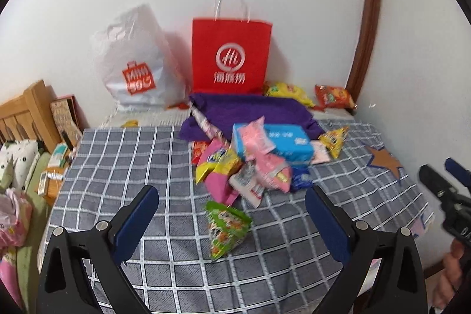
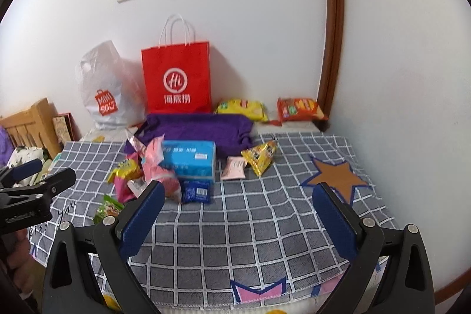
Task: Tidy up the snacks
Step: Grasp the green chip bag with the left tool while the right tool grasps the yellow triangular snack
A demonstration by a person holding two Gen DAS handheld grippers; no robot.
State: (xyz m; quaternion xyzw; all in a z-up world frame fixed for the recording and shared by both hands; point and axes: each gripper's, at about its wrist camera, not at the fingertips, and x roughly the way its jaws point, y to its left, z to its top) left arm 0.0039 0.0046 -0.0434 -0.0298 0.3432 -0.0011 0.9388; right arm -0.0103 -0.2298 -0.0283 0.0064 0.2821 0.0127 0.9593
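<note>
Snacks lie heaped at the centre of both frames on the grey checked bedspread, around a blue rectangular tissue pack, so you are at the start: nothing is gripped. Your left gripper and right gripper both hang with fingers spread wide. The green triangular snack packet sits between the left fingers, probably the nearest pick; lower, close, then carry it toward the red paper bag at upper centre.

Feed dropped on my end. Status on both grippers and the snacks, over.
Left gripper open, empty; right gripper open, empty. Snack pile loose on checked blanket, green packet nearest left fingers. Red bag upright at wall. Nothing blocking.
</note>
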